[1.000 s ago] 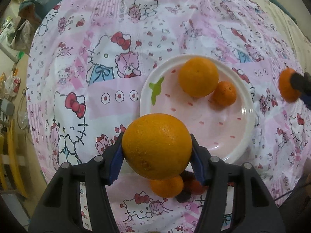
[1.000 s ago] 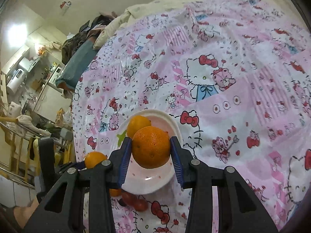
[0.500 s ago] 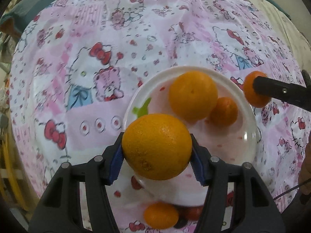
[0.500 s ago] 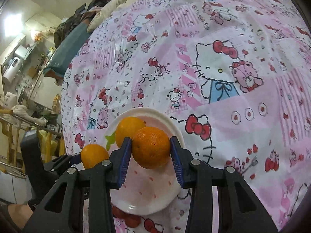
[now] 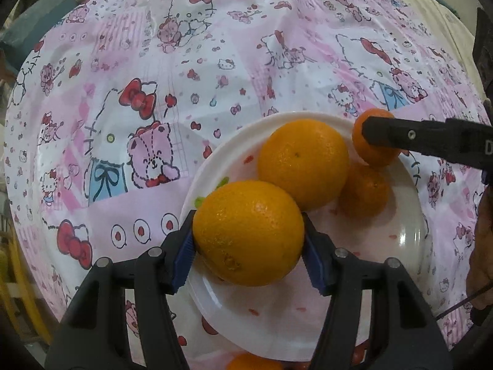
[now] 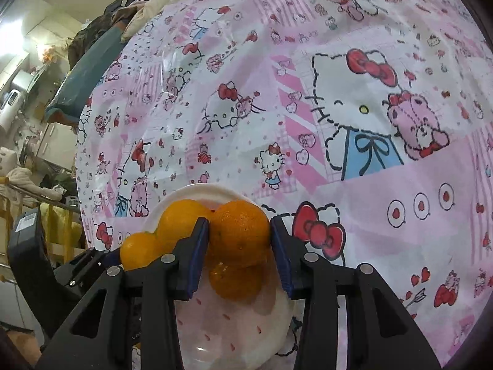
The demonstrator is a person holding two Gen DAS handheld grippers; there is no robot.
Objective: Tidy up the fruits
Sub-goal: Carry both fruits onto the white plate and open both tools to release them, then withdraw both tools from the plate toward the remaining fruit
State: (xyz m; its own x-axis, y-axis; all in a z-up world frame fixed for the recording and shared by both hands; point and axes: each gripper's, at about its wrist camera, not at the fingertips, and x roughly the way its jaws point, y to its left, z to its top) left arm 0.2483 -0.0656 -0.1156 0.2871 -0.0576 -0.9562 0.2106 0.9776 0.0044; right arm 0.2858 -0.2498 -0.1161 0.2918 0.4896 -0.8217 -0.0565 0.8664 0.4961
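My left claw (image 5: 248, 240) is clamped on a big orange (image 5: 248, 232), just over the near left of the white plate (image 5: 409, 240). My right claw (image 6: 238, 246) is clamped on a small tangerine (image 6: 240, 231) above the plate's far side, where another orange (image 5: 303, 163) and tangerine (image 5: 363, 192) lie. Both look firm, round and rolly; I'm gripping across the widest part. More fruit (image 5: 249, 363) at the near edge is cut off.

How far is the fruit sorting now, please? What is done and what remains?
Done: a big orange and a small one lie on the plate. In hand: left gripper holds an orange, right gripper a mandarin, both over the plate. Left: fruit off the plate's near edge.
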